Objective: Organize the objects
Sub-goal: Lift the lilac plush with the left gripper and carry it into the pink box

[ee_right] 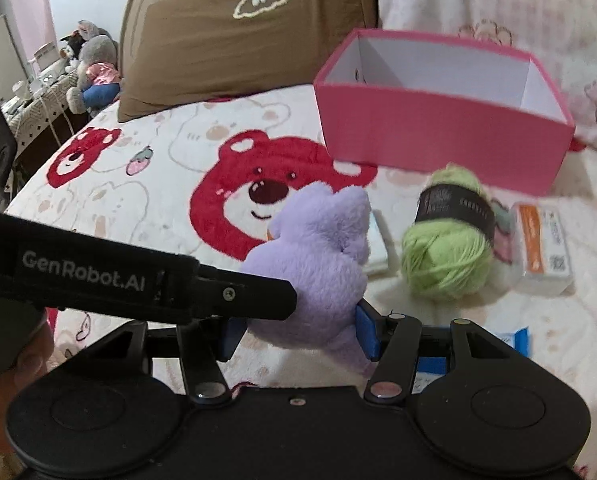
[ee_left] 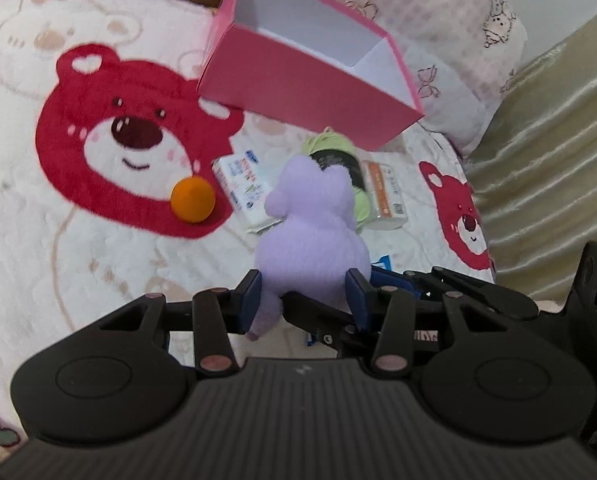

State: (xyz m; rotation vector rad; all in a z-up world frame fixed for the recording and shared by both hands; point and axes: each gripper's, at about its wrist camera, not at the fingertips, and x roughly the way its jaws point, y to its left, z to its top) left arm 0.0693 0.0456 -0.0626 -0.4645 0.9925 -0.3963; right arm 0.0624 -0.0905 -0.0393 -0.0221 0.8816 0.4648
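left gripper (ee_left: 304, 296) and right gripper (ee_right: 296, 330) both clenching fluffy lilac plush toy (ee_left: 310, 224) | carrying toward open pink cardboard box (ee_left: 310, 76) at bed's far edge

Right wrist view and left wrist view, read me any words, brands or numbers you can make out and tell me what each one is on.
"GenRobot.AI": white letters on the black arm of the left gripper, seen in the right wrist view.
Yarn ball: pale print on its dark band, too blurred to read.
Orange-and-white packet: lettering and a square code, too blurred.
Blue-and-white box: blue printing, too small and blurred.
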